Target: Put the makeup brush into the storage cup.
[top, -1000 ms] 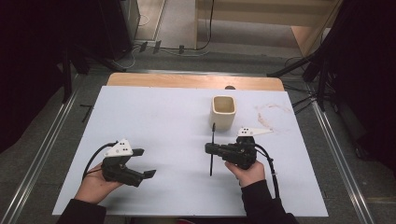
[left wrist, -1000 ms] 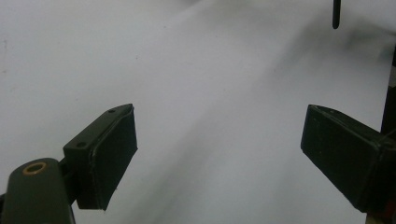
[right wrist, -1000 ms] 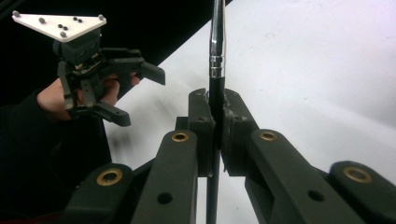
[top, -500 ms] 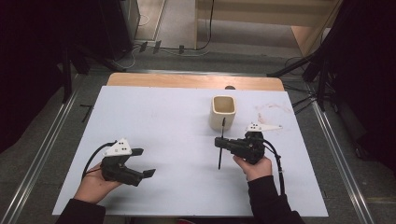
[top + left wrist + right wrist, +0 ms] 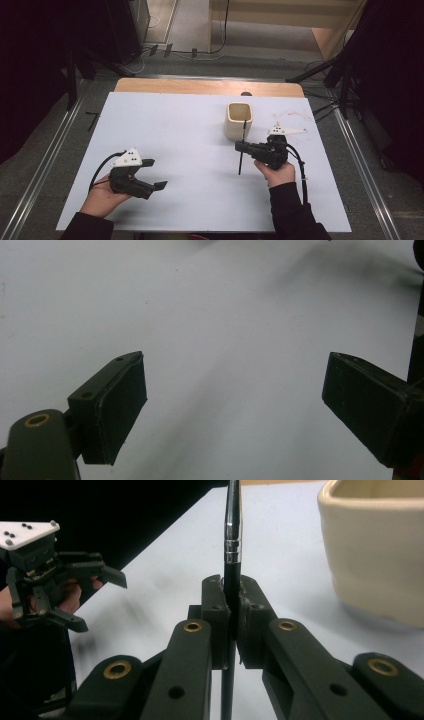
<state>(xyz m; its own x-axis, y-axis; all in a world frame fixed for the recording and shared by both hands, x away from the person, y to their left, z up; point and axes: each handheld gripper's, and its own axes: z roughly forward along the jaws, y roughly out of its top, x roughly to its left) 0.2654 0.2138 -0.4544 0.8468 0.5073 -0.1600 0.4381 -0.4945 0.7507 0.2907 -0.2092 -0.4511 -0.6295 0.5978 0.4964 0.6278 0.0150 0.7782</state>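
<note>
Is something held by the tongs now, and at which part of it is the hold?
The right tongs are shut on a black pen, gripped near the middle of its barrel, below the silver bands. The left tongs are open and hold nothing.

A lab-like recording room: white tabletop (image 5: 170, 130), dark curtains (image 5: 35, 60), floor cables (image 5: 165, 50), stand legs (image 5: 330, 75).

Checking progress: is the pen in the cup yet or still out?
Out. The right hand-held gripper clamps the pen upright beside the cream cup, not inside it.
</note>
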